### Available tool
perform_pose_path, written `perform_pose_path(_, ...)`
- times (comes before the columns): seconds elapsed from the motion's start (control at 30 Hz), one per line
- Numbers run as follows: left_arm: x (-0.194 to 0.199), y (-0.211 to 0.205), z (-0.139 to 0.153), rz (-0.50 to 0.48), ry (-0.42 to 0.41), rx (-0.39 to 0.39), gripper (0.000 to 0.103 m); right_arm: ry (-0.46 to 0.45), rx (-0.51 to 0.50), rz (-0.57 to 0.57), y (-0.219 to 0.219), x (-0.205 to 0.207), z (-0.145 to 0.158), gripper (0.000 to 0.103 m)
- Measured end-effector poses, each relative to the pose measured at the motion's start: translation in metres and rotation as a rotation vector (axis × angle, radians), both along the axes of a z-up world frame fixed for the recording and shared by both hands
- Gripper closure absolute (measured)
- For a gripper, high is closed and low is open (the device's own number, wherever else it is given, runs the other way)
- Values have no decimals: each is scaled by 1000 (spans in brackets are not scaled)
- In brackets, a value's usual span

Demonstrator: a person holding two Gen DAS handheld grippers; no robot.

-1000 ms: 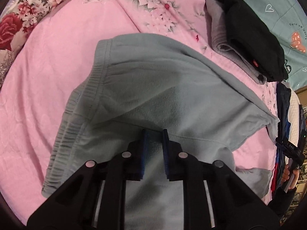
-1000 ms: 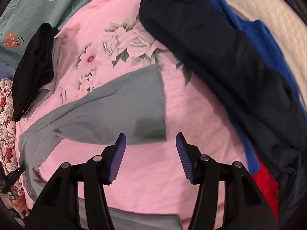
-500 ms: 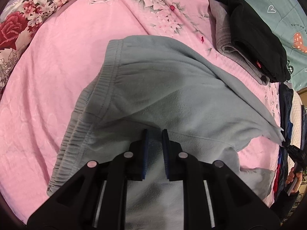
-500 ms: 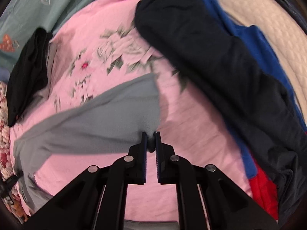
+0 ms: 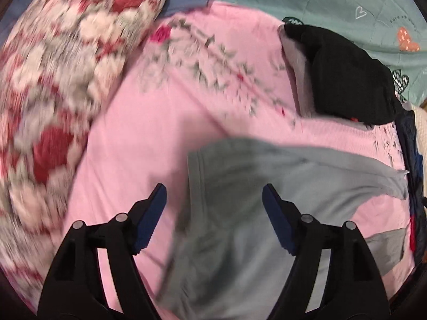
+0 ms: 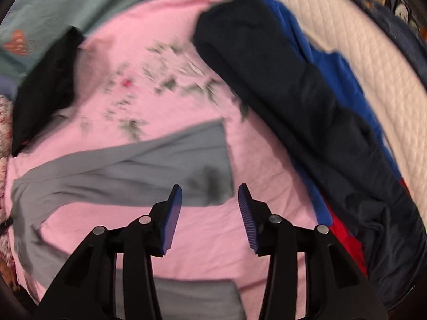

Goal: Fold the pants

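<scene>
Grey fleece pants point(image 5: 240, 200) lie spread on the pink floral bedsheet point(image 5: 149, 122). In the left wrist view my left gripper point(image 5: 213, 202) is open above the waistband end, holding nothing. In the right wrist view one grey leg point(image 6: 149, 165) runs from left to its cuff near the middle, and the other leg point(image 6: 192, 298) lies at the bottom edge. My right gripper point(image 6: 209, 200) is open, just over the cuff end of the upper leg, holding nothing. Both views are motion-blurred.
A folded black and grey stack point(image 5: 339, 74) sits at the far side of the sheet. A red-and-white floral pillow point(image 5: 53, 85) lies left. A pile of dark navy, blue and red clothes point(image 6: 307, 101) lies right, with a white quilted cover point(image 6: 360, 61) beyond.
Both grippers have opened and let go of the pants. The left one has swung left toward the waistband; the right one has pulled back slightly from the cuff.
</scene>
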State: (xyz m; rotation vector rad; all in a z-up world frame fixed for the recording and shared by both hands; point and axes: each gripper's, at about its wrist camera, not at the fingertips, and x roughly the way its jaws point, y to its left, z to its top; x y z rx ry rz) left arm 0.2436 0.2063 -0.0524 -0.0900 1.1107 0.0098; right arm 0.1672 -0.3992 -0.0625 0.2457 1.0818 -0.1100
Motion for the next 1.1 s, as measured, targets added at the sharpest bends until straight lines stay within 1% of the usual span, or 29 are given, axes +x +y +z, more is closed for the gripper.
perform_pose_path(0.03, 12, 1, 0, -42, -8, -6, 27, -25, 17, 16, 6, -9, 6, 53)
perform_pose_path(0.1, 36, 1, -8, -169, -24, -10, 27, -45, 61, 53, 18, -29, 11, 53)
perform_pose_path(0.13, 45, 0, -15, -218, -16, -20, 28, -41, 73, 64, 21, -36, 12, 53)
perform_pose_path(0.2, 60, -4, -30, -318, 30, -61, 29, -19, 85, 90, 34, -45, 9, 53)
perform_pose_path(0.3, 67, -12, -44, -438, 55, -99, 29, -7, 65, 96, 44, -60, 12, 53)
perform_pose_path(0.37, 69, -15, -52, -477, 54, -96, 29, -9, 43, 83, 48, -71, 19, 53)
perform_pose_path(0.4, 70, -16, -59, -475, 60, -95, 33, -11, 33, 74, 49, -75, 23, 53)
perform_pose_path(0.43, 72, -13, -65, -457, 69, -98, 57, -14, 24, 67, 50, -78, 27, 53)
perform_pose_path(0.47, 74, -9, -69, -431, 64, -100, 64, -15, 14, 64, 54, -77, 30, 53)
perform_pose_path(0.5, 75, -3, -70, -411, 44, -133, 90, -15, 8, 65, 57, -75, 29, 53)
perform_pose_path(0.53, 76, 4, -72, -398, 39, -194, 98, -16, 4, 73, 63, -72, 31, 53)
perform_pose_path(0.57, 75, 9, -73, -378, 19, -218, 98, -18, 2, 87, 69, -68, 32, 53)
perform_pose_path(0.63, 72, 11, -75, -357, -18, -210, 98, -25, -4, 141, 90, -56, 33, 53)
perform_pose_path(0.7, 69, 12, -76, -342, -45, -222, 98, -32, -5, 220, 118, -41, 34, 53)
perform_pose_path(0.77, 69, 14, -76, -328, -60, -235, 98, -44, 6, 314, 147, -23, 31, 53)
perform_pose_path(0.87, 63, 19, -73, -328, -74, -236, 98, -92, 16, 493, 201, 11, 28, 53)
perform_pose_path(0.9, 63, 18, -71, -330, -81, -238, 98, -111, 11, 568, 223, 24, 27, 53)
perform_pose_path(1.0, 62, 28, -64, -331, -93, -257, 98, -136, -61, 743, 281, 57, 20, 53)
perform_pose_path(1.07, 61, 29, -63, -334, -97, -268, 98, -127, -96, 835, 313, 76, 10, 53)
perform_pose_path(1.1, 60, 30, -63, -336, -99, -272, 98, -108, -111, 877, 329, 86, 2, 53)
